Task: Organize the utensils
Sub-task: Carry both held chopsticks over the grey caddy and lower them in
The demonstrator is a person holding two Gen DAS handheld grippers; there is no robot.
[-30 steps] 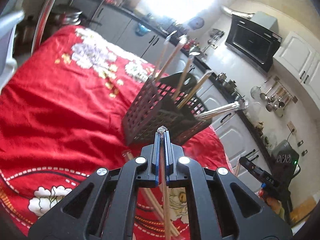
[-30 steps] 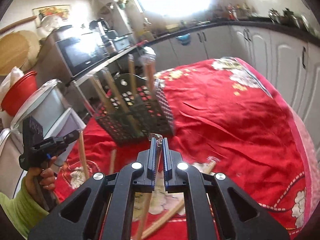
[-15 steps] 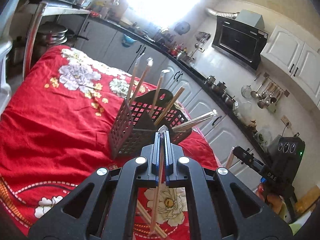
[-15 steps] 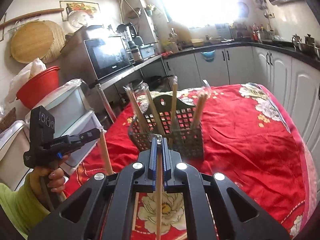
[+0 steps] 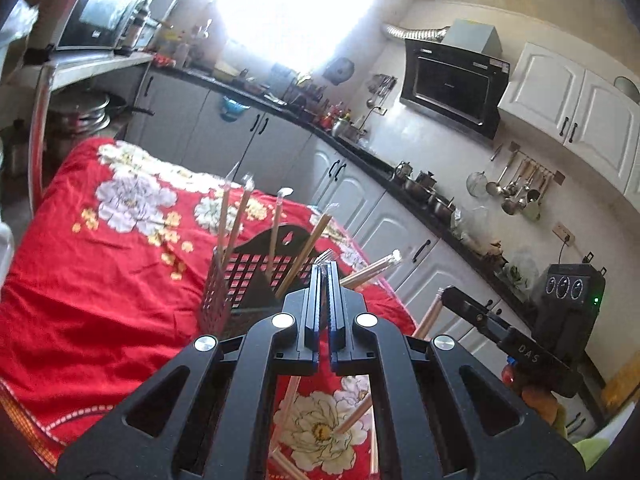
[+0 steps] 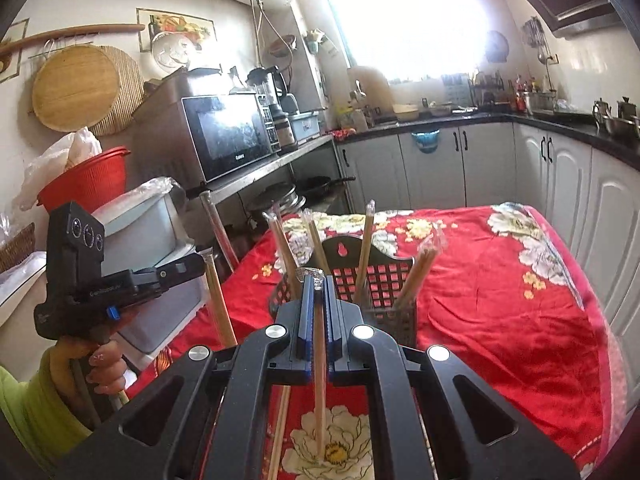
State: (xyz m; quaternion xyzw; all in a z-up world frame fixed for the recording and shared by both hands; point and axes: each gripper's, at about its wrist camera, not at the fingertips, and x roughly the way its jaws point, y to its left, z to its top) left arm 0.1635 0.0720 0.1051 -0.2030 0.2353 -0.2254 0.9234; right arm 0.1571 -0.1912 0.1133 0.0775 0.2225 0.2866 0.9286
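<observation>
We hold one wrapped chopstick in each hand. In the right gripper the jaws are closed on a chopstick that runs down between them, its wrapped tip poking just above the jaw tips and its long end hanging below, over the red floral cloth on the desk. The left gripper is likewise closed on a thin chopstick; only a sliver shows between its jaws, with the rest trailing beneath them.

Just ahead of both pairs of jaws stands the black mesh holder, already carrying several wrapped chopsticks that lean at different angles. A few loose chopsticks lie on the cloth below the jaws.

Our worries, as we judge them:
- Each stick is pinched near its top, so the long free end can swing and catch the holder's rim instead of dropping inside.
- The leaning sticks crowd the opening; a lowered stick may knock one and tip it out, or nudge the light holder over on the soft cloth.
- With both grippers close together beside the holder, they may collide if we go in at once.
- The slick wrapper may let a stick slide through the closed jaws.
</observation>
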